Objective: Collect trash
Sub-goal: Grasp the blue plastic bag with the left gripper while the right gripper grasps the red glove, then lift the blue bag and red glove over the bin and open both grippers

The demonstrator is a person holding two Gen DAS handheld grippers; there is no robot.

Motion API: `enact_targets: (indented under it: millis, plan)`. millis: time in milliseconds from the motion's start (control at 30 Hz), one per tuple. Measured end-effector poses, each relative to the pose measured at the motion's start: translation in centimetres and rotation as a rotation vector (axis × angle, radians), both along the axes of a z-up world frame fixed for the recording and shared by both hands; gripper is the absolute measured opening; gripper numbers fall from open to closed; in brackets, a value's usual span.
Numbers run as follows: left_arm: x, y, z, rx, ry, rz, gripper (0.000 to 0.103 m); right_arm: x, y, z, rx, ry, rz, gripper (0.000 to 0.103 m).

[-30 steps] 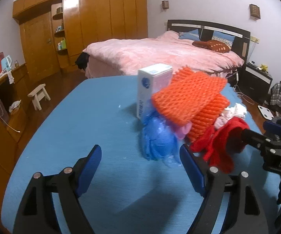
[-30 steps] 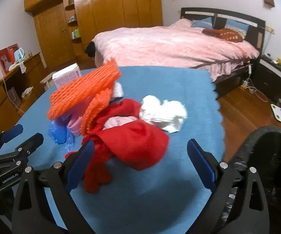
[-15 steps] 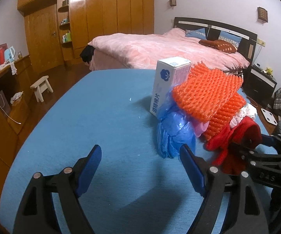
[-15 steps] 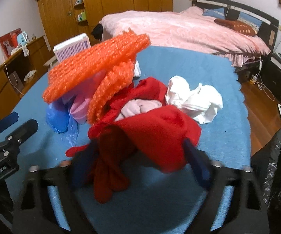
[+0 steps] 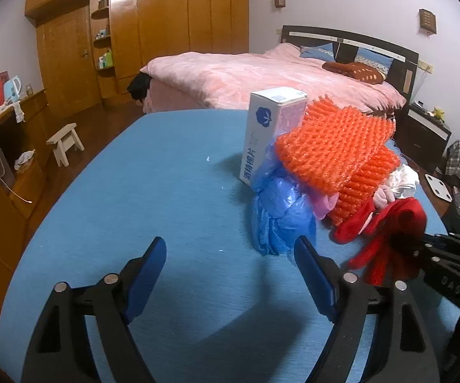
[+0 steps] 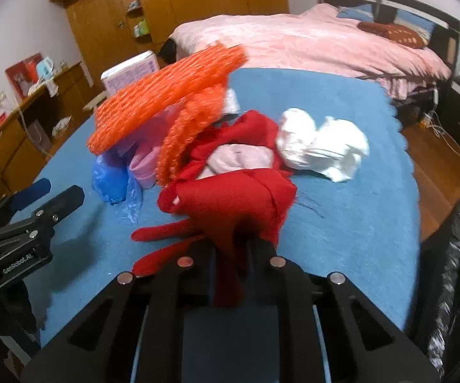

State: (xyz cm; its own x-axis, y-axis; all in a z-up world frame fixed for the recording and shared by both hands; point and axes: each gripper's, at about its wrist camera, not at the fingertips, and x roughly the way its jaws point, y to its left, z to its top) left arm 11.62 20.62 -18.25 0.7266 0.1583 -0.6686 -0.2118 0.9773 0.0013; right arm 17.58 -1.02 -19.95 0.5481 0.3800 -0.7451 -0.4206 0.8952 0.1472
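Right now the red cloth [image 6: 230,198] is pinched between the jaws of the right gripper [image 6: 231,249], which have come together on its near fold; its loose red strips trail onto the blue worktop [image 6: 351,229] toward the near edge. A pale pink wad [image 6: 239,156] sits in the folds of the red cloth, touching it. Just beyond it, toward the right edge of the worktop, lies crumpled white paper [image 6: 322,146], close to the red cloth, though whether the two touch cannot be told. On the other side, orange foam netting [image 6: 166,95] leans in two sheets over a pink bag [image 6: 147,166] and a crumpled blue plastic bag [image 5: 281,217]. Behind the netting a white carton [image 5: 262,134] stands upright near the middle of the worktop. The left gripper [image 5: 230,274] hovers low over the near part of the worktop with its jaws wide apart and nothing between them; its right blue pad stands just in front of the blue plastic bag. A black bag [image 6: 456,255] shows past the right edge of the worktop. Beyond the far edge is a bed [image 5: 262,73] with a pink cover, and a wooden wardrobe [image 5: 166,22] fills the back wall
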Motion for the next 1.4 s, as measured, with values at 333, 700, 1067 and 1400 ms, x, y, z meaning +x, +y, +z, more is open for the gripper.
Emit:
enact_targets:
  millis: [333,700,1067,1400]
  plan:
    - [1.9,-1.9,-0.1,-0.035,0.0,-0.057,0.078,0.6,-2.8,-0.4,-0.017,-0.002,-0.101,0.014]
    - [4.6,-2.1,-1.4,-0.092,0.061,-0.101,0.029,1.2,-2.7,-1.0,-0.027,0.02,-0.097,0.014]
    - [0.1,-2.9,-0.4,-0.068,0.043,-0.103,0.028,0.4,-3.1,-0.3,-0.004,-0.002,-0.066,0.014]
    - [-1.7,-2.9,0.6,-0.05,0.025,-0.07,0.028,-1.4,-3.9,1.0,0.027,-0.015,-0.051,0.014]
